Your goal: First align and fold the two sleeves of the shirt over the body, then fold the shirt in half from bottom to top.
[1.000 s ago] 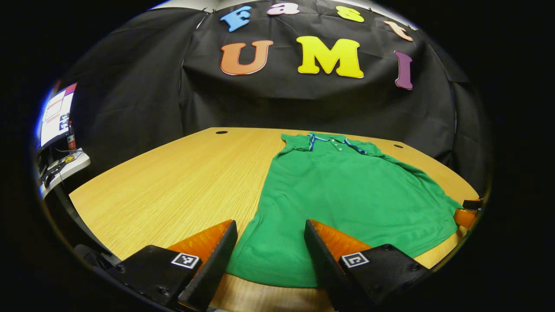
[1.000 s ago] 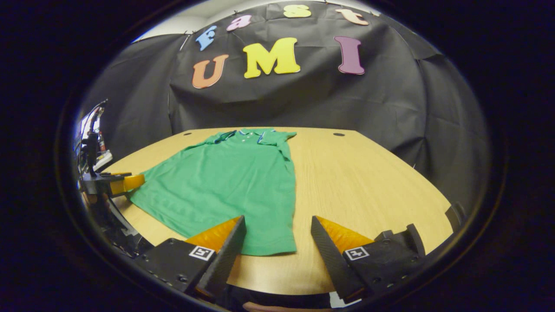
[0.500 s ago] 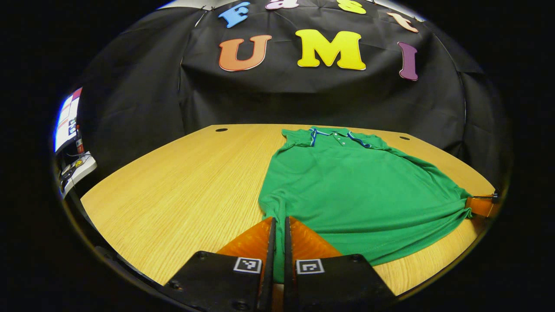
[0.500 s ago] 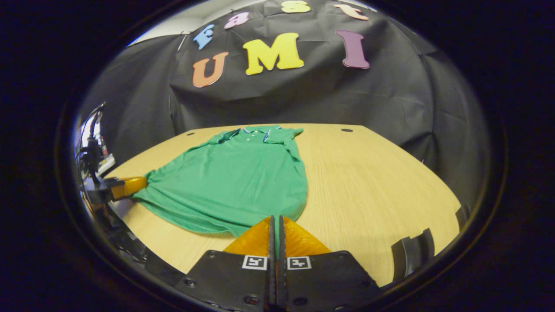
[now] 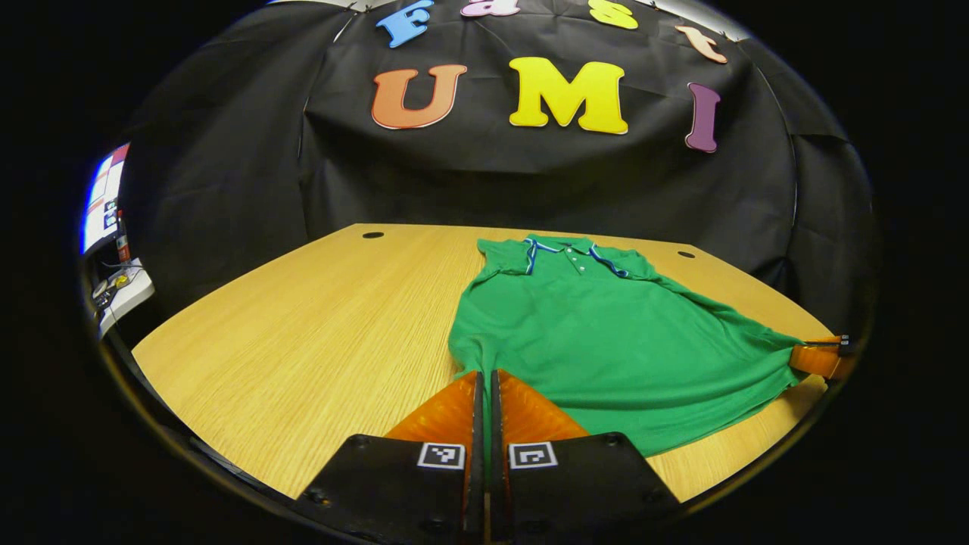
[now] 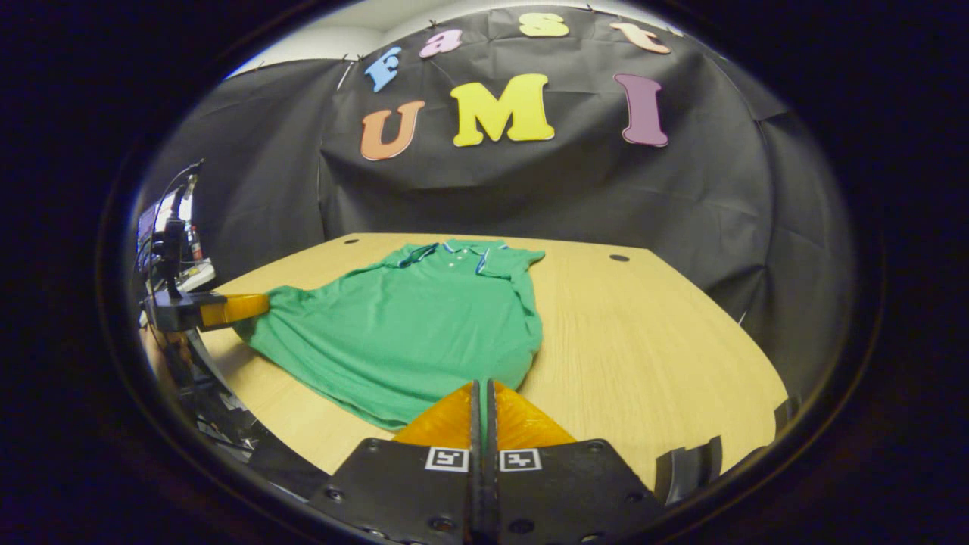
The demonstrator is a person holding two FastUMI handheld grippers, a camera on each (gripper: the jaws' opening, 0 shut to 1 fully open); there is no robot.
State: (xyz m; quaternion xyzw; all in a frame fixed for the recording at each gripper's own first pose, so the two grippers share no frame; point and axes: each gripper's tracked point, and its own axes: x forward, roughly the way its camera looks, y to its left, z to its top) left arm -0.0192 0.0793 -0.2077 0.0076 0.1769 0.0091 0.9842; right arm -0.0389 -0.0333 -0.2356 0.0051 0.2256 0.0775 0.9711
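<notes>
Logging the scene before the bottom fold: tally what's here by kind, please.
Shirt: 1, green
Grippers: 2, left gripper, right gripper, each pinching a hem corner
Table: 1
Total: 4

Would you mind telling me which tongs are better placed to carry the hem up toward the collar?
Neither alone: the left tongs and right tongs are each shut on a bottom corner of the shirt, so both should lift together toward the collar.
</notes>
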